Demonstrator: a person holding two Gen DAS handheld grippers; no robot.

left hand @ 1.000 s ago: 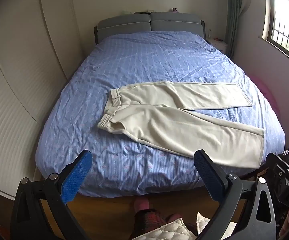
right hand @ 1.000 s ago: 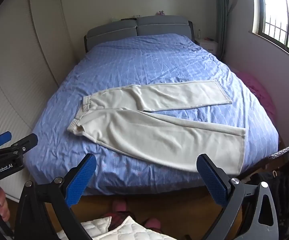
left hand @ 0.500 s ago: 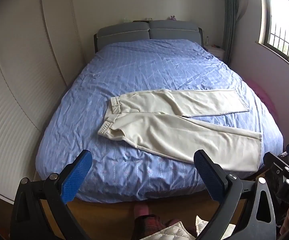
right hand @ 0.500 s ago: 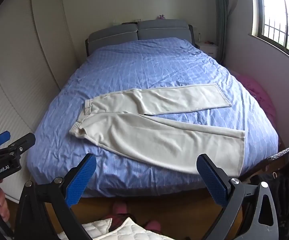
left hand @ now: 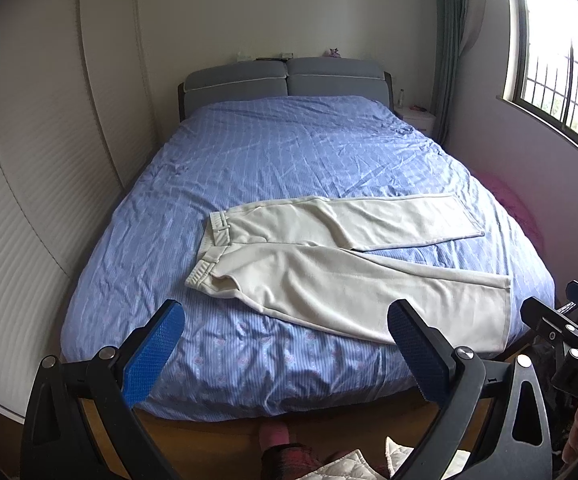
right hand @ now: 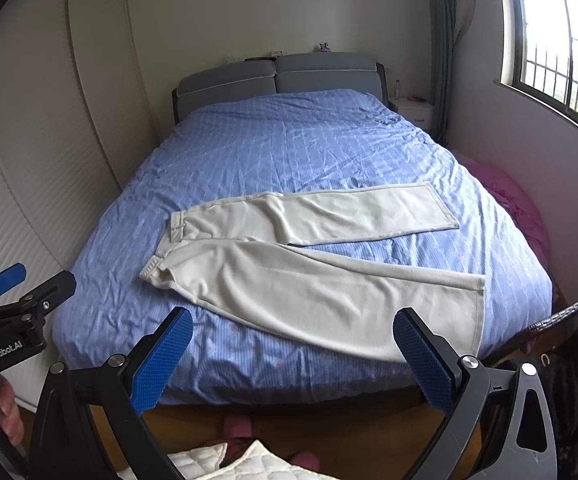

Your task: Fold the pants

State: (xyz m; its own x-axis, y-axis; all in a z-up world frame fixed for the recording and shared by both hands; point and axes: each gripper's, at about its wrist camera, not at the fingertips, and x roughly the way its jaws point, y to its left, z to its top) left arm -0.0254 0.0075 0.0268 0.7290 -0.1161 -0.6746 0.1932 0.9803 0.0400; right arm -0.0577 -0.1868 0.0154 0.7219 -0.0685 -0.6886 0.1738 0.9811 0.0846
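I am holding both tongs, left and right, wide and empty, short of the bed. Pants are lying flat mid-frame, unfolded; next I'm judging a leg hem needs gripping.

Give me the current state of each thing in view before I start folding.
pants: unfolded, flat on the bed, legs spread apart, waistband to the left.
left gripper: open, empty, short of the bed.
right gripper: open, empty, short of the bed.
bed: covered by a wrinkled blue sheet.
curtain: drawn aside.
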